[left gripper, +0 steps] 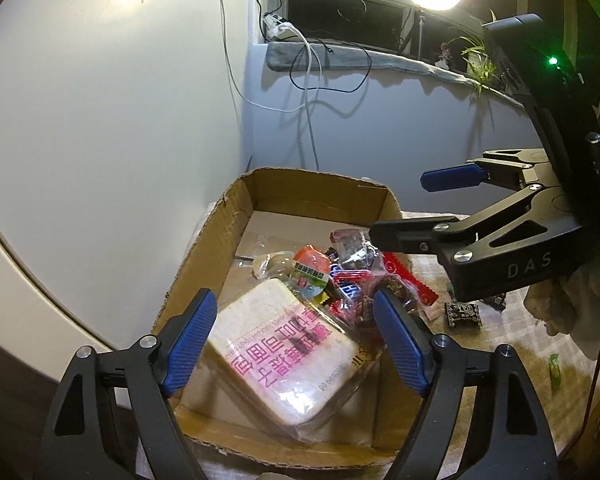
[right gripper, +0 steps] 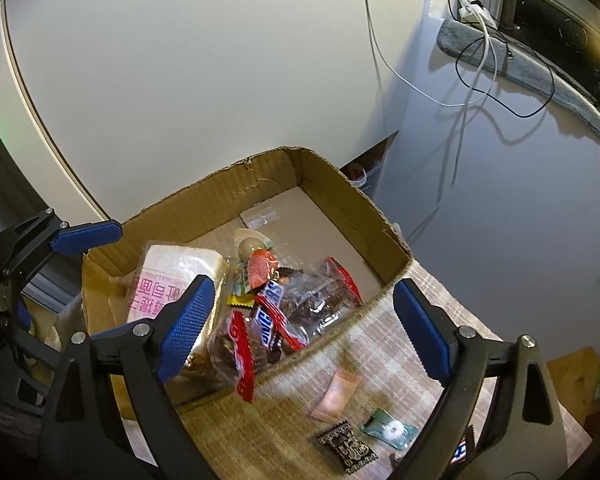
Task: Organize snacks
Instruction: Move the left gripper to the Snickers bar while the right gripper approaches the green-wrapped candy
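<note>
Here the left gripper point(left gripper: 296, 340) hangs over the box point(left gripper: 204, 256), jaws spread wide and grasping nothing; the bread point(left gripper: 288, 344) lies below and between its blue pads point(left gripper: 190, 340), untouched, at the near left of the box floor. Beside the bread, toward the right wall, sits a heap of snacks: an egg point(right gripper: 249, 246), an orange jelly cup point(left gripper: 310, 262), a Snickers point(right gripper: 270, 312) and clear red-edged bags point(right gripper: 320, 296). The right gripper point(right gripper: 306, 328) is likewise released, poised above the box's right rim with nothing between its pads. On the mat point(right gripper: 284, 420) outside the box lie a pink packet point(right gripper: 336, 394), a black sachet point(right gripper: 346, 446) and a green sachet point(right gripper: 390, 434).
</note>
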A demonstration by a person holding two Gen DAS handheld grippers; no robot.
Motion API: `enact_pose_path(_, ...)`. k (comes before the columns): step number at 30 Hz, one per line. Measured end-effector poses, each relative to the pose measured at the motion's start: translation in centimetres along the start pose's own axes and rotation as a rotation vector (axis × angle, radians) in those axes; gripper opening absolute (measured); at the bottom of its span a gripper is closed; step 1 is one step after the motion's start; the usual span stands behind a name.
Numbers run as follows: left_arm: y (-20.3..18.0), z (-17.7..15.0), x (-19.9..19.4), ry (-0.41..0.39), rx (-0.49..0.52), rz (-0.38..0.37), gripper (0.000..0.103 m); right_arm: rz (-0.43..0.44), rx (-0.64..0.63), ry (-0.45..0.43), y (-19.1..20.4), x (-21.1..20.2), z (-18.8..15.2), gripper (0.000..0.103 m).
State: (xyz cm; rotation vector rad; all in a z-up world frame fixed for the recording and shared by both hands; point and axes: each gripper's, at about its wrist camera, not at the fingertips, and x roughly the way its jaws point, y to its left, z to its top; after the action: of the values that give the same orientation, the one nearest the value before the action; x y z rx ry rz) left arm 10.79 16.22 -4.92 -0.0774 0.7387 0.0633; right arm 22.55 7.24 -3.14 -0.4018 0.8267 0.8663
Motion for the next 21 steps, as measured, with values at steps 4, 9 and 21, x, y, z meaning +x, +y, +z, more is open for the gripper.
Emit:
enact_pose_path(4, -0.6, 0.1, -0.3, -0.003, 0.012, 0.0, 0.081, -0.007, 0.011, -0.005, -0.5, -0.9, -0.5, 0.093)
enact_pose_path(9, -1.1, 0.1, -0.7, -0.008, 0.016, -0.002, 0.081, -0.02, 0.02, -0.011, -1.1, -2.5, -1.5, 0.093)
enact_pose_path(21, -3.5, -0.2, -1.9, -0.037, 0.016, -0.053, 0.081, -0.059, 0.063, -0.028, -3.2, -7.2, -5.4, 0.093)
